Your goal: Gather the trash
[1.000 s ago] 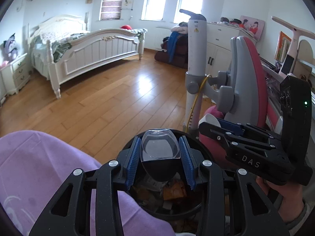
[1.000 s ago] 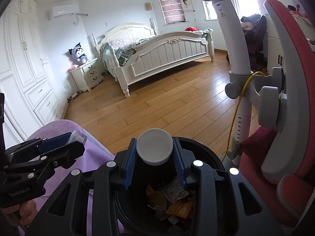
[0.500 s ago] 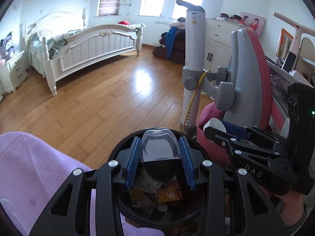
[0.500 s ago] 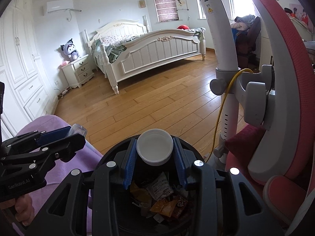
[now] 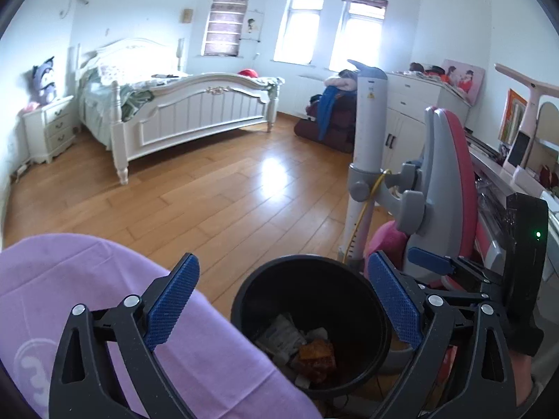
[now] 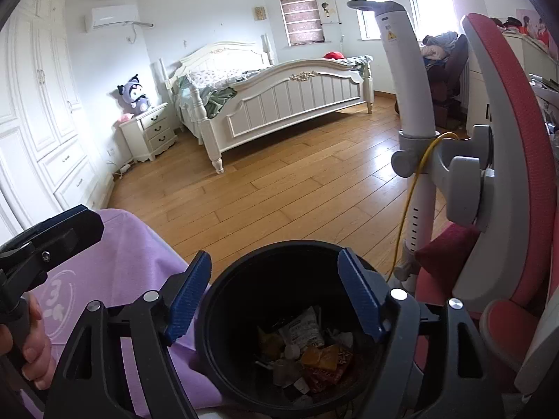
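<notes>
Over the black bin (image 5: 309, 317) (wrappers lie inside), the left gripper (image 5: 283, 305) and right gripper (image 6: 274, 295) have just been opening; both are empty.

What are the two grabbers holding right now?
Nothing. The left gripper and the right gripper both stand open over the black trash bin, their jaws having just opened, with nothing between them.
</notes>
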Action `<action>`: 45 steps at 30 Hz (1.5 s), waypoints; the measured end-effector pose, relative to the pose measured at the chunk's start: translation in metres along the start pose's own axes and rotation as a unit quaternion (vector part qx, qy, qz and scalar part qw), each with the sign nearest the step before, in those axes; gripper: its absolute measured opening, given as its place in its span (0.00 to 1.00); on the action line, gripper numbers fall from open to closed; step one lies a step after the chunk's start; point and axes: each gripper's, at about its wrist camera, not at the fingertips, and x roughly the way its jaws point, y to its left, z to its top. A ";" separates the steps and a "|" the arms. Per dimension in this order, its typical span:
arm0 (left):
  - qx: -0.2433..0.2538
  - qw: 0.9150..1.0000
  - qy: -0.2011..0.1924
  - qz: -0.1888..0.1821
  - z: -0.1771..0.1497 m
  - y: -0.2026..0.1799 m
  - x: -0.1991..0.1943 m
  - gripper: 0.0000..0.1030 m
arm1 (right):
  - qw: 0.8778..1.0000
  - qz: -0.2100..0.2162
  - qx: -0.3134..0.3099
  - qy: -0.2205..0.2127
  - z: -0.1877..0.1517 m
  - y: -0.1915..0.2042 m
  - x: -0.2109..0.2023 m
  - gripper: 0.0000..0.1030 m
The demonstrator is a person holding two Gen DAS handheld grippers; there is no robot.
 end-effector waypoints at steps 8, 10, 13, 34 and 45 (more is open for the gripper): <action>-0.051 0.992 -0.003 0.118 -0.027 0.082 -0.075 0.95 | 0.993 0.119 -0.006 -0.005 -0.005 0.083 -0.006 0.94; -0.063 0.984 -0.009 0.168 -0.036 0.106 -0.097 0.95 | 0.990 0.143 -0.012 -0.007 -0.010 0.110 -0.005 0.95; -0.065 0.968 -0.025 0.239 -0.054 0.138 -0.131 0.95 | 0.988 0.151 -0.024 -0.017 -0.022 0.153 -0.004 0.95; -0.148 0.919 -0.107 0.349 -0.126 0.213 -0.242 0.95 | 0.981 0.032 -0.135 -0.133 -0.076 0.281 -0.030 0.95; -0.145 0.922 -0.109 0.341 -0.128 0.207 -0.238 0.95 | 0.982 0.024 -0.125 -0.141 -0.074 0.279 -0.029 0.95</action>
